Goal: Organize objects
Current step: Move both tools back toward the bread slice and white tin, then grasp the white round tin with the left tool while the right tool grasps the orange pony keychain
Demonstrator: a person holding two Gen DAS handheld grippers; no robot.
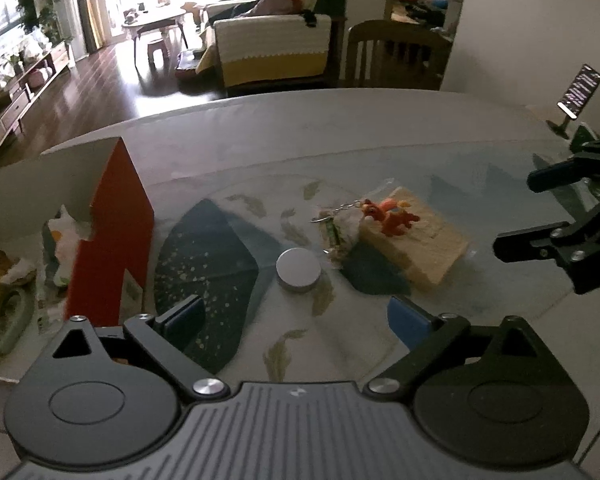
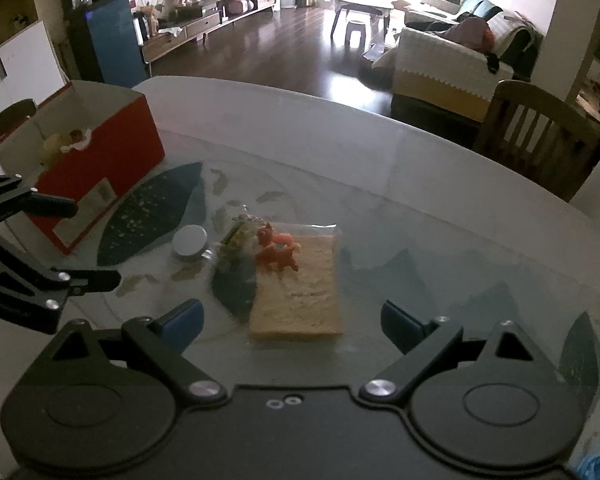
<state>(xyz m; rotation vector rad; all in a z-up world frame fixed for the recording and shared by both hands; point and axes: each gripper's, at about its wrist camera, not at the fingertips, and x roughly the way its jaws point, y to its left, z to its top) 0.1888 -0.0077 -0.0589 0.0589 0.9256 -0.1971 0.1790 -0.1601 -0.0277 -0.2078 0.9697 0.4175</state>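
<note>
Four loose objects lie clustered mid-table: one orange toy-horse keychain (image 2: pixel 278 250) atop one tan wrapped slab (image 2: pixel 300 292), one green-striped packet (image 2: pixel 236 240), one round silver tin (image 2: pixel 189 242). One red cardboard box (image 2: pixel 100 168) stands left. Left gripper (image 1: pixel 296 320) and right gripper (image 2: pixel 292 322) both gape, empty.

Both the left tongs (image 1: pixel 296 322) and the right tongs (image 2: pixel 290 324) hang level, spread wide, gripping nothing.

we can't make out the things inside the red box (image 1: pixel 112 240) — its wall hides most. the small packet (image 2: pixel 236 240) under the keychain is too blurred to read.
</note>
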